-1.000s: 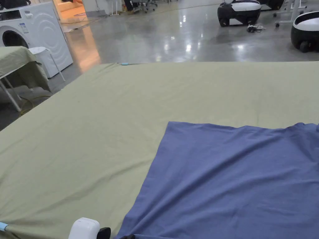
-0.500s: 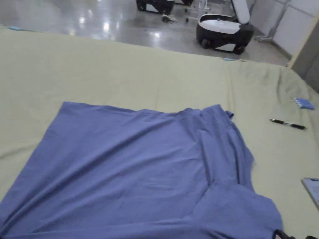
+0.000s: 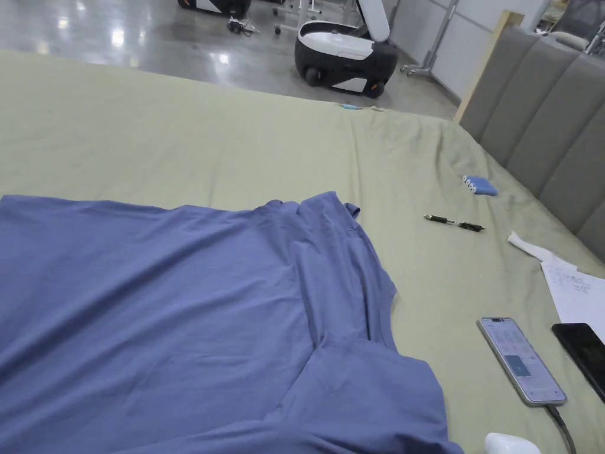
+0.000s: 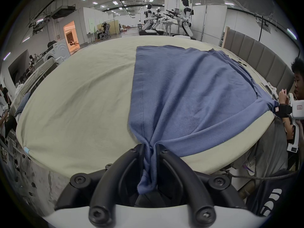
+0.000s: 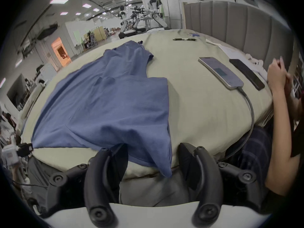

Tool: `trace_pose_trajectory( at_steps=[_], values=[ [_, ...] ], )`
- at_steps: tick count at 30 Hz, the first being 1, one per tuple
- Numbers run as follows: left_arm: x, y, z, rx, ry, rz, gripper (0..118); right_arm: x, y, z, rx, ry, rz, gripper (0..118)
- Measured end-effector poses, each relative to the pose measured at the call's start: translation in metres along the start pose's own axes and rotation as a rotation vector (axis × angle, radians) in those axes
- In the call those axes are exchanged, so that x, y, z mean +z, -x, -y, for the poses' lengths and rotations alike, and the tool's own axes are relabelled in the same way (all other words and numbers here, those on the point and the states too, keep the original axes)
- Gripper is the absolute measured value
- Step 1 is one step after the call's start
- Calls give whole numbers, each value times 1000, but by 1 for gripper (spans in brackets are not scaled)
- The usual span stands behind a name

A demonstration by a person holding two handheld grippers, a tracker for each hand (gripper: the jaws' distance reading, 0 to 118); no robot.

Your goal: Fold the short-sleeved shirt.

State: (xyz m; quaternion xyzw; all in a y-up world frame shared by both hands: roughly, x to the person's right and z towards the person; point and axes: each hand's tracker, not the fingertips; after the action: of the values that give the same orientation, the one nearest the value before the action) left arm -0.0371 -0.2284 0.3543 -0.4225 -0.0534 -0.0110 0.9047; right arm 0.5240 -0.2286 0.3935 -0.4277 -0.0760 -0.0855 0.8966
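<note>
— Where's the shirt (image 3: 177,319)?

— Spread flat on the green sheet (image 3: 177,136), close to my edge of it, one sleeve lying on the sheet near me, the collar end pointing toward the grey padded board (image 3: 543,112)

— And your grippers?

— My left gripper (image 4: 150,151) is clamped on a bunched corner of the hem, both jaws pressing the cloth. My right gripper (image 5: 153,151) has its jaws spread wide, a sleeve corner hanging off the edge between them, held by neither

— What lies beyond the shirt?

— A pen (image 3: 454,223) and a small blue pack (image 3: 480,185), well apart from it. Nearer me a phone (image 3: 521,360) on a cable, a black phone (image 3: 584,354) just beside it, and paper (image 3: 576,292)
</note>
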Motion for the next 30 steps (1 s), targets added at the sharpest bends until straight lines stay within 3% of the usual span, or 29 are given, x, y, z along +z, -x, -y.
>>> trace_pose_trajectory(
  at_steps=[3,7,8,10,19,22,30],
  values=[
    [3,-2,3,8,-15,1,15,2,-1,1,6,-15,16,60],
    [5,-5,2,1,-22,-10,15,6,4,2,12,-43,-32,15],
    [6,-4,0,-1,-20,-12,15,7,8,3,53,-50,-4,12],
    [8,-6,0,-7,-21,-15,15,9,13,2,74,-52,2,10],
    [48,-1,-63,53,-254,51,13,39,9,-50,-1,-230,-96,9],
    [34,3,-103,5,-309,32,13,19,12,-88,32,-258,-101,9],
    [-62,25,-192,50,-288,48,13,-76,34,-194,59,-239,-119,9]
  ],
)
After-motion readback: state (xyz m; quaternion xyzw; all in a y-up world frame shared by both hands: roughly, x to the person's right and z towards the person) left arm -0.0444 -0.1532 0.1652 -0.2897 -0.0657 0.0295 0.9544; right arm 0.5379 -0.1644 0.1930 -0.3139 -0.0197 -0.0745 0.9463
